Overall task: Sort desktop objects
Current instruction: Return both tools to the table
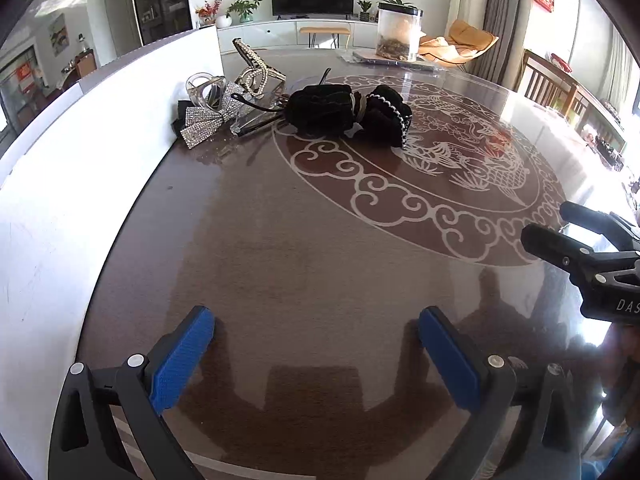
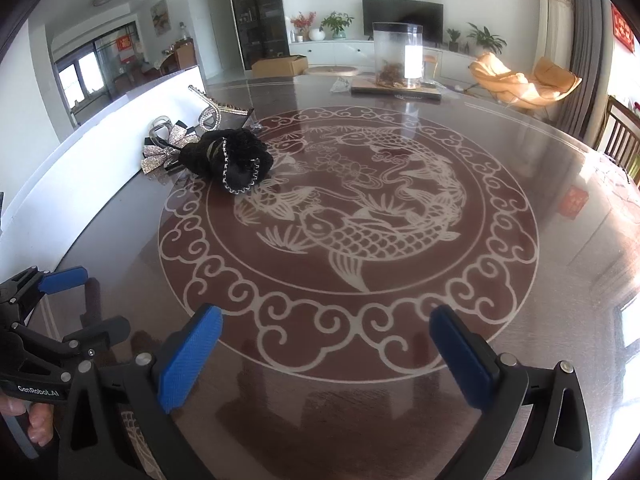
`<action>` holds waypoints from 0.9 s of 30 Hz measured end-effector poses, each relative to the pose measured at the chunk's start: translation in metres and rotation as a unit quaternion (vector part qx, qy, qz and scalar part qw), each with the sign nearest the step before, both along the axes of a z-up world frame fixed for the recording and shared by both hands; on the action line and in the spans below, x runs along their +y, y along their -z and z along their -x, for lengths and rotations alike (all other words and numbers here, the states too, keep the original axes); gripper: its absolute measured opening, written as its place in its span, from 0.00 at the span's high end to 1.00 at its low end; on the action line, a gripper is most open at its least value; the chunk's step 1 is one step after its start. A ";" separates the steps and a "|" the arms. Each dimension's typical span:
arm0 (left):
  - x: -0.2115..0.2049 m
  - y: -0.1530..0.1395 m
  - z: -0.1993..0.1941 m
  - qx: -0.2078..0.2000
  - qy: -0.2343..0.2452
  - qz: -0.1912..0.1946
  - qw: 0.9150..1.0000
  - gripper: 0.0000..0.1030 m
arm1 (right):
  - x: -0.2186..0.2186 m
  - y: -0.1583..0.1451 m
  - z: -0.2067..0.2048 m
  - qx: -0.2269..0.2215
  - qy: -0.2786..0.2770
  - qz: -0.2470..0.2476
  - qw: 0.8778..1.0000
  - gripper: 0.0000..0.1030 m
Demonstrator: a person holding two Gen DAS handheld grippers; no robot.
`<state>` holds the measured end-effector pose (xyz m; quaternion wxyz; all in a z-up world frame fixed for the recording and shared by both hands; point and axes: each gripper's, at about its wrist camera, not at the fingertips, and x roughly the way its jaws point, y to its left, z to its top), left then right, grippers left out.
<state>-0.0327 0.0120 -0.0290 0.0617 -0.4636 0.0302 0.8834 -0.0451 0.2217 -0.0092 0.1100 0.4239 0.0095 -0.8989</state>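
A pile of hair accessories lies at the far left of the table by a white box wall. It holds a black velvet scrunchie with pearl trim [image 1: 352, 114] [image 2: 232, 160], a rhinestone bow clip [image 1: 208, 118] [image 2: 162, 152], a clear claw clip [image 1: 204, 88] and a sparkly curved clip [image 1: 252, 68] [image 2: 212, 110]. My left gripper [image 1: 316, 340] is open and empty, low over the near table. My right gripper [image 2: 326, 344] is open and empty over the carp pattern's rim. Each gripper shows in the other's view: the right [image 1: 560, 228], the left [image 2: 84, 300].
The round brown table [image 1: 304, 264] has a glass top with a white carp medallion [image 2: 352, 216]. A white box wall [image 1: 80, 152] runs along the left. A clear jar [image 1: 398, 32] [image 2: 398, 56] stands on a tray at the far edge. Chairs stand at the right.
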 end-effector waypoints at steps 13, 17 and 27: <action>-0.002 0.001 0.001 -0.001 -0.003 0.005 1.000 0.00 | -0.013 0.013 0.007 -0.029 0.003 -0.048 0.998 0.00; -0.002 0.001 0.000 0.000 -0.004 0.005 1.000 0.00 | -0.013 0.013 0.007 -0.030 0.003 -0.049 0.998 0.00; -0.002 0.001 0.000 0.000 -0.004 0.005 1.000 0.00 | -0.013 0.013 0.008 -0.029 0.003 -0.049 0.998 0.00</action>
